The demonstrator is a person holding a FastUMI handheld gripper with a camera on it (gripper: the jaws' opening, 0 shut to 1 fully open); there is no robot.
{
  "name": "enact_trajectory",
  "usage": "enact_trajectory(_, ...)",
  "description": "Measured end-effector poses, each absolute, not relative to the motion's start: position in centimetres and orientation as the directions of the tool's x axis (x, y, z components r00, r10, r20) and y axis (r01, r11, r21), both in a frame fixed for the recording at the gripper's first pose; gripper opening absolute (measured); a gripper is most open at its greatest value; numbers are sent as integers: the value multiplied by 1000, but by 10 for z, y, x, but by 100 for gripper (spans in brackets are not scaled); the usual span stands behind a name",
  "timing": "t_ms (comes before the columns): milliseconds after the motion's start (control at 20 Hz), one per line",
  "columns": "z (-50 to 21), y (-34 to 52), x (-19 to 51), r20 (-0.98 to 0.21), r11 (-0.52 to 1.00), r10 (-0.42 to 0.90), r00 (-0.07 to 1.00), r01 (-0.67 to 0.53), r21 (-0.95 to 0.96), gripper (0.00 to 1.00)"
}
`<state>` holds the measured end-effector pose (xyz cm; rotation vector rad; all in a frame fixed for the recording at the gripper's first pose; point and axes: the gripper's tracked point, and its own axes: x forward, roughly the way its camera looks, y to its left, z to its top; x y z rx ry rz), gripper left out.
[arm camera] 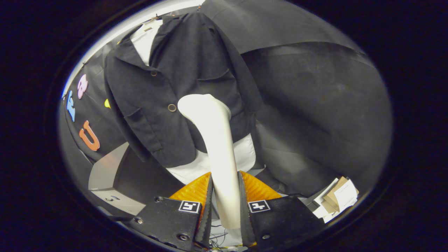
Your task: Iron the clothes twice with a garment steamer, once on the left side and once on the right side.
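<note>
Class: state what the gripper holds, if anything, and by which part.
The gripper is shut on the white garment steamer, both fingers pressing its handle, with the head up against the dark jacket.

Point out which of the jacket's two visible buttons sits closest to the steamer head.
The lower, ring-shaped button, just beside the white steamer head. The other button sits higher, under the collar. The tool is shut on the steamer's handle.

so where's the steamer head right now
In the gripper view the white garment steamer is clamped between the gripper fingers, its head up against the dark jacket front, just right of the lower button.
</note>
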<state>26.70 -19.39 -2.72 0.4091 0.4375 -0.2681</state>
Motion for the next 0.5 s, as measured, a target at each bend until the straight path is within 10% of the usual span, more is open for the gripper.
enact_trajectory(500,12,-93,154,-334,895,-180,925,295,336,37)
